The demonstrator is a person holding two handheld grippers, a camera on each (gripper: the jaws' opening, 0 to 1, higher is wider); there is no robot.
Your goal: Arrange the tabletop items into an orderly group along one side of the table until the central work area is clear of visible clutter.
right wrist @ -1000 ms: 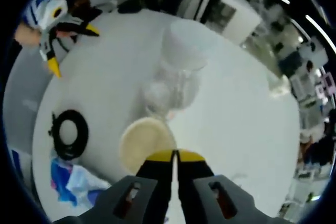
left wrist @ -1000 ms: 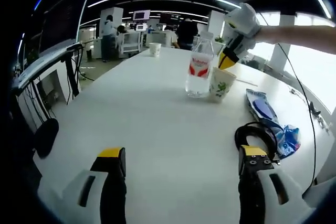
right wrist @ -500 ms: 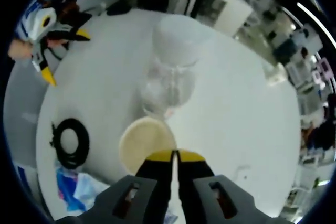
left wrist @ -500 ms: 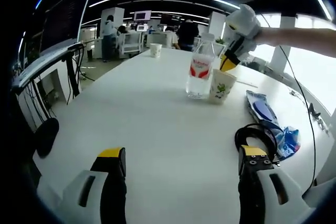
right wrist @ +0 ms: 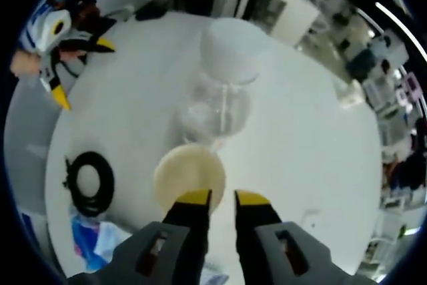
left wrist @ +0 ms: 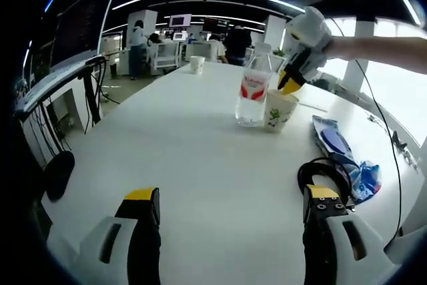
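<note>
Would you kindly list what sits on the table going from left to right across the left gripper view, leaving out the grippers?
Distant paper cup → water bottle → leaf-print paper cup → black cable coil → blue plastic wrapper.

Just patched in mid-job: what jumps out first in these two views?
The right gripper hangs over a paper cup that stands right beside a clear water bottle, out in the middle of the white table; its jaws are parted just above the cup's rim. Nearer the left gripper, which is open over bare table, lie a black cable coil and a blue packet.
</note>
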